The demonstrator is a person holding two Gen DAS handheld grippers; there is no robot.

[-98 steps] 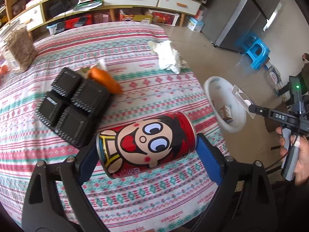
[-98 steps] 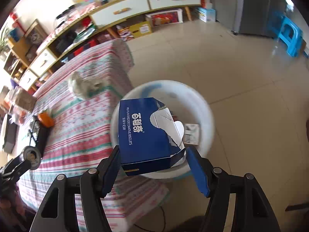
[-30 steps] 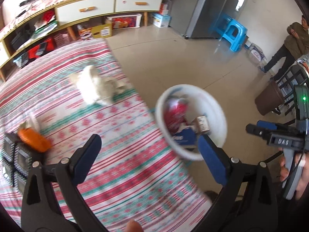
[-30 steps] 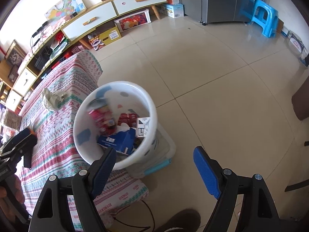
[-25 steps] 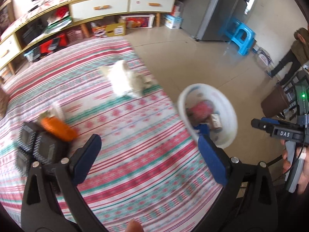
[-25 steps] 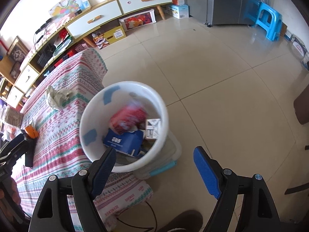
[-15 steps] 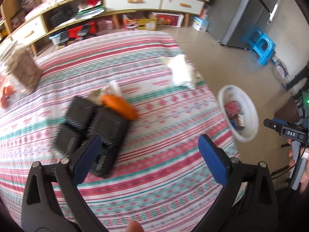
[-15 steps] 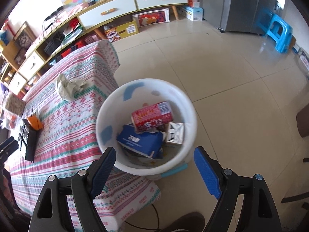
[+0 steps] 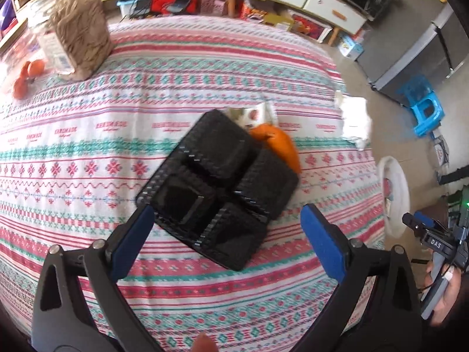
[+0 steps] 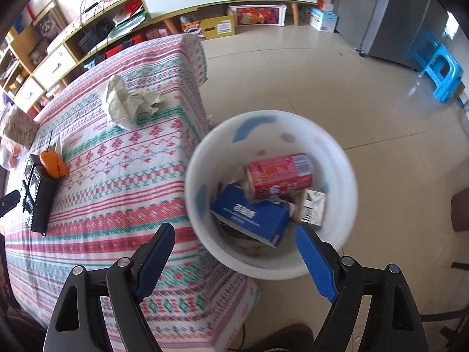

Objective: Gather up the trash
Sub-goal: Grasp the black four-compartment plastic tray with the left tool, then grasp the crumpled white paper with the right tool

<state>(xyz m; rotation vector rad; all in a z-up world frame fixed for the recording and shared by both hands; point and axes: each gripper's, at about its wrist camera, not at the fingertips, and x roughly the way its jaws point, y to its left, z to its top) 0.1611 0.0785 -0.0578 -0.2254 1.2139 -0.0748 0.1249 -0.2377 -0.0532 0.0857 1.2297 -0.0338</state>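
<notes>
On the patterned tablecloth [image 9: 88, 135] at left, the left gripper [image 9: 227, 234] is hovering with jaws apart and empty over the black tray [image 9: 218, 190], with an orange wrapper [image 9: 278, 146] touching its far edge and crumpled paper [image 10: 129, 104] lying farther right. Beside the table's right edge, the white bin [image 10: 348, 205] is already holding a red can [image 10: 278, 174] and a blue box [image 10: 252, 215], while the right gripper [image 10: 234, 252] is hanging spread and empty above it. Judged so, collection is partly done: tray, wrapper and paper are remaining.
</notes>
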